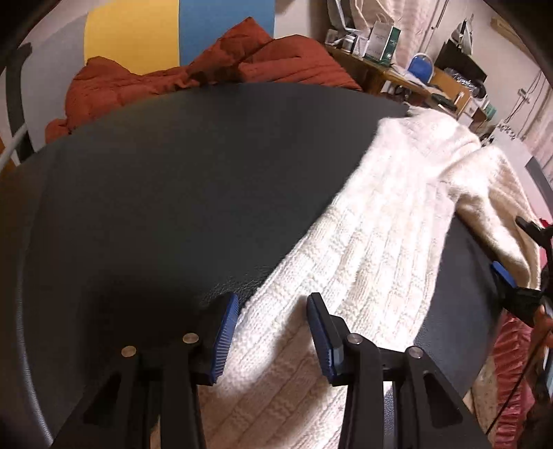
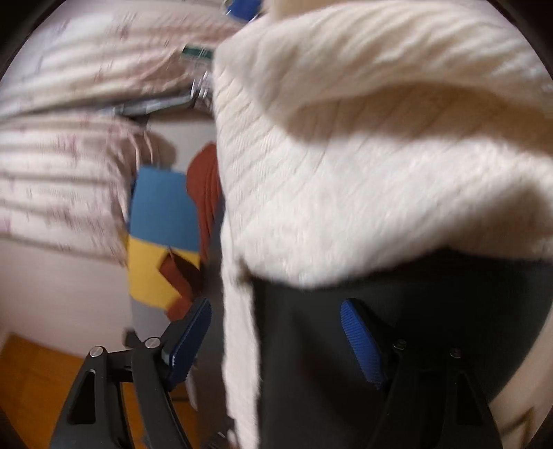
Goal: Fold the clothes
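1. Your left gripper [image 1: 273, 331] has its jaws spread wide apart. A strip of the cream knit sweater [image 1: 373, 241] runs up between the two blue pads [image 1: 224, 342], but neither pad clearly presses on it; nothing is clamped.
2. The sweater lies across the right half of the dark round table [image 1: 166, 193]. It runs from the near edge under your left gripper up toward the far right rim, where a folded part bunches up and drapes over the edge.
3. In the left wrist view, your right gripper [image 1: 518, 286] shows at the far right edge, just beside the hanging part of the sweater. From this view you cannot tell whether it touches the knit.
4. In the right wrist view, your right gripper [image 2: 276, 335] also stands with jaws wide apart. A hanging strip of the sweater [image 2: 345, 145] falls between the blue pads [image 2: 363, 342], closer to the left one, and is not pinched.
5. That view is blurred, so fine contact is hard to judge. The bulk of the sweater fills the upper right, folded over the table's edge [image 2: 432, 286].
6. Behind the table, a rust-red quilt [image 1: 193, 79] is heaped against a wall with yellow and blue panels [image 1: 179, 31]. A cluttered wooden desk [image 1: 397, 72] stands at the far right.
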`<state>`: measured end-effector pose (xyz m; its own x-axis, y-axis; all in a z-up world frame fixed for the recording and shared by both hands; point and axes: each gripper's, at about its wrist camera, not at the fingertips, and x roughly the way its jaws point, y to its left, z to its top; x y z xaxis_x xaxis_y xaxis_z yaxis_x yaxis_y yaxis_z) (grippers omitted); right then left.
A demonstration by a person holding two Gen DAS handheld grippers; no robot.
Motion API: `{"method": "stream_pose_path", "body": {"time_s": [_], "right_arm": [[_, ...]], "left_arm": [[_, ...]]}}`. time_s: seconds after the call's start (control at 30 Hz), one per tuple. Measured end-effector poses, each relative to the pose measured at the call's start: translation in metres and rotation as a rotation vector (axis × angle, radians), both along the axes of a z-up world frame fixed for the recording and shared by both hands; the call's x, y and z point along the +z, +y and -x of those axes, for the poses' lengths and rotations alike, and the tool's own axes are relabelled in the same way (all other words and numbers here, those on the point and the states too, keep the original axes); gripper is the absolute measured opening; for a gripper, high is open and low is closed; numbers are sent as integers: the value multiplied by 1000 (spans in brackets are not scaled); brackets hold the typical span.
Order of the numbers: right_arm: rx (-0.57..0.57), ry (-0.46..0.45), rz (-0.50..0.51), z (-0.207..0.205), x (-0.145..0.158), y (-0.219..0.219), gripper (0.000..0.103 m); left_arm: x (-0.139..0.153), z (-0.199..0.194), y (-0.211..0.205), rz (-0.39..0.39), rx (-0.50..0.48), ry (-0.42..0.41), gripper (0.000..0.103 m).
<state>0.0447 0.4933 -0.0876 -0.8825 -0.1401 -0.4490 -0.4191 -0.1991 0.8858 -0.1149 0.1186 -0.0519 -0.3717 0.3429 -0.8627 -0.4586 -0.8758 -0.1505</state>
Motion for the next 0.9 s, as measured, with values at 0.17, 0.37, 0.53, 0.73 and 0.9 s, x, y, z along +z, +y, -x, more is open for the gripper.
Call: {"method": "stream_pose_path", "body": {"time_s": [0.17, 0.37, 0.53, 0.73, 0.9], "right_arm": [[-158, 57, 36, 1, 0, 13, 81], [-195, -21, 47, 9, -10, 24, 32], [-190, -23, 57, 7, -25, 30, 4], [-150, -9, -20, 7, -11, 31, 7], [-77, 38, -167, 10, 26, 26, 7]], "left_arm": [[1, 4, 8, 18, -45, 17, 42], [2, -4, 23, 61, -127, 74, 42], [-9, -36, 24, 65, -207, 129, 21], [6, -36, 26, -8, -201, 73, 9], [39, -32, 7, -145, -156, 80, 9]]}}
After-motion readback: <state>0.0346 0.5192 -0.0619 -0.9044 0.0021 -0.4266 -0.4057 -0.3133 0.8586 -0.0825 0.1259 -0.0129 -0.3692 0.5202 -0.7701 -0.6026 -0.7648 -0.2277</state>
